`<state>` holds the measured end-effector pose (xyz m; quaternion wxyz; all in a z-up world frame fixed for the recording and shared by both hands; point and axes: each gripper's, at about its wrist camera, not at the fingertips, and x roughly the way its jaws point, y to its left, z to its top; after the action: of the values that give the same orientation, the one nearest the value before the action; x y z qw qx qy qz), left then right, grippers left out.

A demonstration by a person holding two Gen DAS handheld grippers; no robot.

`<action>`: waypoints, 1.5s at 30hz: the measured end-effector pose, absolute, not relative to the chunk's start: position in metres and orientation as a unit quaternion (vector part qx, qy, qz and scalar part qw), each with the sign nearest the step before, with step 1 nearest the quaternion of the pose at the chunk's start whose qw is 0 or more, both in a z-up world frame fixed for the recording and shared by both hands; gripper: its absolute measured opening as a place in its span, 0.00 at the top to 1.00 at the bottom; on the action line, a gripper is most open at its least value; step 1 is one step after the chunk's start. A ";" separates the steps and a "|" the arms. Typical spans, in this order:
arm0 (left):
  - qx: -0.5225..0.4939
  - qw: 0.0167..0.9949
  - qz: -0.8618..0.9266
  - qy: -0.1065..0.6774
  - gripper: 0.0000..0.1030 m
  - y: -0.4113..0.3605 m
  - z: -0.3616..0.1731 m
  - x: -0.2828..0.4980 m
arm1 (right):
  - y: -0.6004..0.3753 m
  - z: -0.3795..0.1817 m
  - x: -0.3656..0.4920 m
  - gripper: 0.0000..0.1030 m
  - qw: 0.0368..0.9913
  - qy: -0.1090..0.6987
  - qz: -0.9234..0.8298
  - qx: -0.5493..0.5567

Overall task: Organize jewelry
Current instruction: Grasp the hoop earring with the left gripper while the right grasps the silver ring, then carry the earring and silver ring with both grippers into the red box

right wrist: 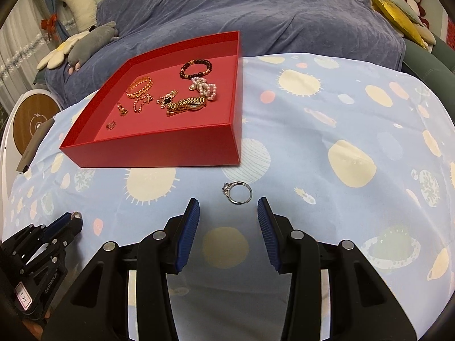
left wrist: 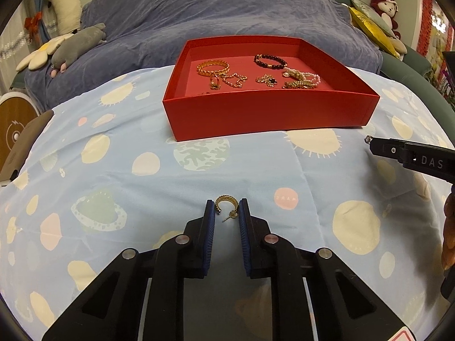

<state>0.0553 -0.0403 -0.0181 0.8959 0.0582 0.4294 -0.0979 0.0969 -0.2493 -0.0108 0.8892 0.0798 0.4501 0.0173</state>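
Observation:
A red tray point(left wrist: 267, 113) on the patterned cloth holds several pieces of jewelry: a gold bangle point(left wrist: 213, 67), a dark bead bracelet point(left wrist: 269, 60), a pearl piece point(left wrist: 302, 76) and chains. My left gripper point(left wrist: 227, 209) is open with its jaws on either side of a gold hoop earring point(left wrist: 224, 202) lying on the cloth. My right gripper point(right wrist: 227, 209) is open just behind a silver ring point(right wrist: 238, 192) that lies on the cloth. The tray point(right wrist: 159, 149) sits to the far left in the right wrist view. The right gripper also shows at the left view's right edge point(left wrist: 369, 142).
A blue cloth with planets point(left wrist: 113, 170) covers the table. Behind it is a sofa with a purple blanket point(left wrist: 227, 8), plush toys point(left wrist: 76, 45) and yellow cushions point(left wrist: 372, 28). A round wooden-topped device point(right wrist: 34, 119) and a grey phone point(left wrist: 22, 142) lie at the left.

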 end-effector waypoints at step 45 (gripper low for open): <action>-0.004 0.907 -0.110 0.407 0.86 -0.038 0.048 0.055 | -0.203 0.061 0.067 0.78 0.919 0.378 0.091 0.074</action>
<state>0.0549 -0.0375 0.0482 0.9070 -0.0038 0.4065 -0.1099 0.0670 -0.2030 0.0609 0.9185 0.0738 0.3777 0.0910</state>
